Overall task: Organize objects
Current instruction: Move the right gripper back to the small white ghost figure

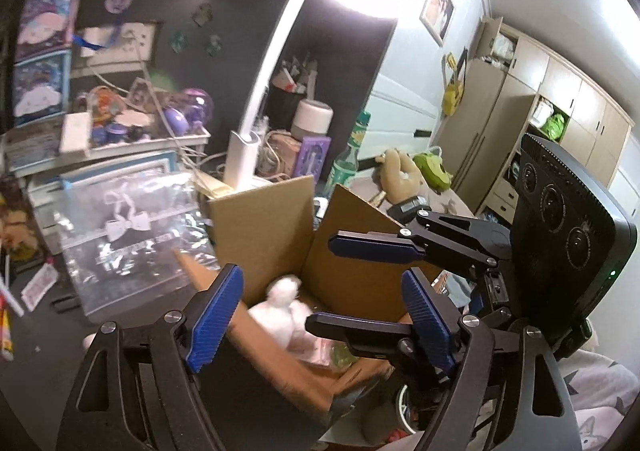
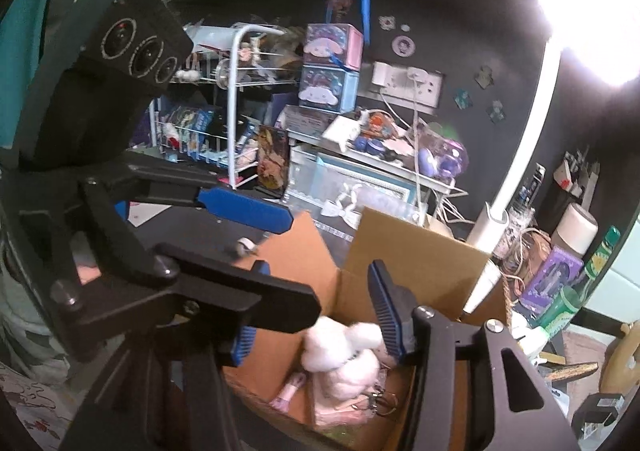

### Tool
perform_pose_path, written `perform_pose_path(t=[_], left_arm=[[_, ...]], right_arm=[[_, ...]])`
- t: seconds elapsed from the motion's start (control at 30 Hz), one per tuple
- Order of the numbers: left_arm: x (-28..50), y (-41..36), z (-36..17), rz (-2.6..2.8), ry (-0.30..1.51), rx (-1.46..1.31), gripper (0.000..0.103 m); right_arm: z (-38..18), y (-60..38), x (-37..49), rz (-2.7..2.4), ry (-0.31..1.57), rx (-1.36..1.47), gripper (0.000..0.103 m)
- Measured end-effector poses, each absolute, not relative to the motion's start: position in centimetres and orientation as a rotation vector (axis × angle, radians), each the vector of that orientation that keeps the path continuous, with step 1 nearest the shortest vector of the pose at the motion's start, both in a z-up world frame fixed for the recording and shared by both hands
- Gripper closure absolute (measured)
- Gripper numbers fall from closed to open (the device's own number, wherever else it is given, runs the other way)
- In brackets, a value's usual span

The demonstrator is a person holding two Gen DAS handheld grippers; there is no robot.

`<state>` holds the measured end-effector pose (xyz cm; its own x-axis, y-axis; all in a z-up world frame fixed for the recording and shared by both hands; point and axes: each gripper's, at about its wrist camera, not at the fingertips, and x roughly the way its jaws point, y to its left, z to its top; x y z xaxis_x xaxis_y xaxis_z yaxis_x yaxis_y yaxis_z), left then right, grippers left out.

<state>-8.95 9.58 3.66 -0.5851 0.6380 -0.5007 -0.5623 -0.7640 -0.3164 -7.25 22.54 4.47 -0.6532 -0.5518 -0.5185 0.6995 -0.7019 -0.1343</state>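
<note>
Judging by its fuzzy, slumped look, the white plush toy is light, soft and easily squashed; it lies inside the open cardboard box, low centre of both frames, on top of pinkish items I cannot name. It should not slip, and the body looks a better place to pinch than a floppy limb.

Both claws hang over the box with jaws spread wide and nothing between them: the left claw at lower centre of its own view, the right claw likewise.

Only the right wrist view shows the toy sharply, with a small pink object beside it and a white wire rack at upper left. Only the left wrist view shows the green bottle, the wardrobe and a tan stuffed animal at centre right.
</note>
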Motion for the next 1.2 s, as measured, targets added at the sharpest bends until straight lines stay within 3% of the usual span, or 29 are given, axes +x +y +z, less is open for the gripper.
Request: perform_pose_path(t=[0.33,0.6,0.87,1.2], left_arm=[[-4.2,0.0,3.4,2.472,-0.282,-0.697,0.017],[-2.3,-6.5,-0.6,2.581,-0.381,-0.747,0.016],[-2.2,-9.8,-5.4,2.592,-0.489,-0.830,0.015],[-3.2,-11.2,-8.8,2.550,-0.564,-0.898,0.015]], right_arm=[[4.6,15.5,-3.0,-2.201,0.510,0.536,0.056],[0.5,9.3,-0.9,-2.059,0.488,0.630,0.056],[-5.9,7.1,-3.8,-2.070,0.372,0.885,0.056],[-9.0,8.8,-8.2,-2.361,0.344,1.007,0.056]])
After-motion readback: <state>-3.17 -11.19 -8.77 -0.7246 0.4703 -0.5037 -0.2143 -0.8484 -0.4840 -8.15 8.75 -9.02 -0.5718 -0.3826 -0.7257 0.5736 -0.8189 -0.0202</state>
